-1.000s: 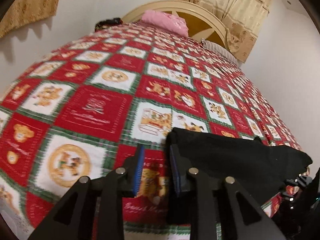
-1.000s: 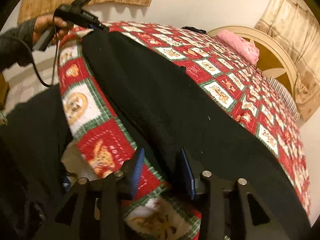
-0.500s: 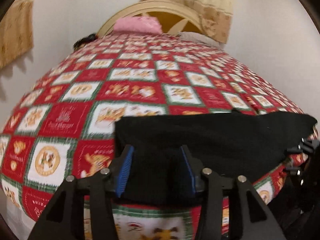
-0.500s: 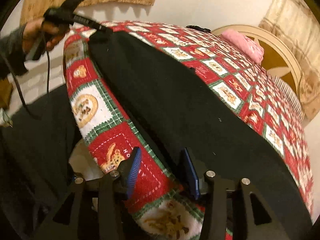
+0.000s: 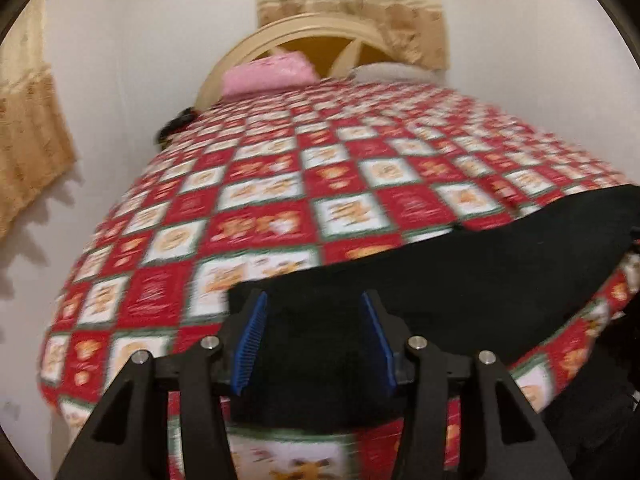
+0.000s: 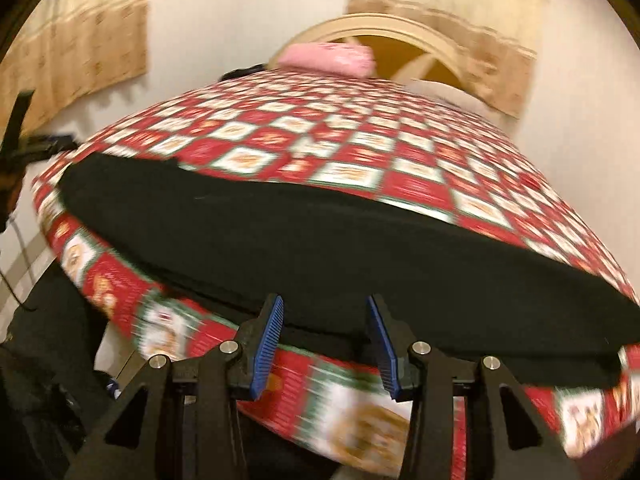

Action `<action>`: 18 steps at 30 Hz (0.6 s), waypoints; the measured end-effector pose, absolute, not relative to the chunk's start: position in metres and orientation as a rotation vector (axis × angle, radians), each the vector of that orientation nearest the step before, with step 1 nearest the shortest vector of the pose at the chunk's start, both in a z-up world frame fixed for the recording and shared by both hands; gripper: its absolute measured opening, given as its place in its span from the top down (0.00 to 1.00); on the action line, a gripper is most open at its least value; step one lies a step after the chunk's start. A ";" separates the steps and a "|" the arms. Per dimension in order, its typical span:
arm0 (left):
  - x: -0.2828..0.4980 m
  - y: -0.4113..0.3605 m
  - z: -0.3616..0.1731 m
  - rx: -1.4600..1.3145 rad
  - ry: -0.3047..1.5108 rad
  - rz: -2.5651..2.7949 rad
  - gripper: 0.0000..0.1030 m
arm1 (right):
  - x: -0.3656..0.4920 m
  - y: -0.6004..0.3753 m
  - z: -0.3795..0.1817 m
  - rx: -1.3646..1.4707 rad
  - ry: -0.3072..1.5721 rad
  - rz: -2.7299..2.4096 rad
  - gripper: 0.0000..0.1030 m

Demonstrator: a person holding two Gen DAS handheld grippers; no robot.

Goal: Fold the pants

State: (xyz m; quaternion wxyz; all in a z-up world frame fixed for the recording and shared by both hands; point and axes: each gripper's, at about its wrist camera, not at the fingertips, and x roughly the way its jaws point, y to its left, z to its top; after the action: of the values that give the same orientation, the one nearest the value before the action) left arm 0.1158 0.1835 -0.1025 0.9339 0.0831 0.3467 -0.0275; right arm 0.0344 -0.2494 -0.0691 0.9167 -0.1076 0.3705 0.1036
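Red-checked bedspread [image 5: 280, 216], pink pillow [image 5: 268, 74], curtains [image 5: 352, 4]

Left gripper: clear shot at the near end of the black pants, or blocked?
Probably yes. The left gripper hangs right over that end of the black pants, its jaws opening, nothing else between them; the pants lie flat on the bedspread.

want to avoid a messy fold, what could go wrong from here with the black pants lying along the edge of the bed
1. The black pants run along the near edge of the quilt; a tug toward the edge could slide them off.
2. The left gripper is opening with cloth between its pads, the right gripper is open at the hem; neither seems to grip, so a lift may miss.
3. Both views are blurred, so aim at the black hem is uncertain.
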 end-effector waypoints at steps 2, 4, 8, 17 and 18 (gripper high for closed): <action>0.113 0.196 -0.102 0.193 0.712 0.026 0.50 | 0.032 -0.263 -0.069 -0.187 0.757 0.182 0.56; 0.106 0.204 -0.097 0.191 0.705 0.056 0.50 | 0.030 -0.271 -0.069 -0.165 0.747 0.162 0.56; 0.097 0.183 -0.085 0.187 0.681 -0.069 0.50 | 0.028 -0.286 -0.069 -0.121 0.739 0.124 0.56; 0.098 0.025 -0.108 0.242 0.700 -0.575 0.50 | 0.021 -0.330 -0.063 0.000 0.735 0.015 0.56; 0.098 0.013 -0.110 0.251 0.702 -0.604 0.50 | 0.019 -0.336 -0.063 0.008 0.736 0.001 0.56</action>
State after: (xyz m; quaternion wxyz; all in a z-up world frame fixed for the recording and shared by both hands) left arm 0.0978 0.0127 -0.1101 0.8871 0.1207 0.3377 -0.2907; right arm 0.0191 -0.3358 -0.0628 0.9330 0.0040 0.3597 0.0005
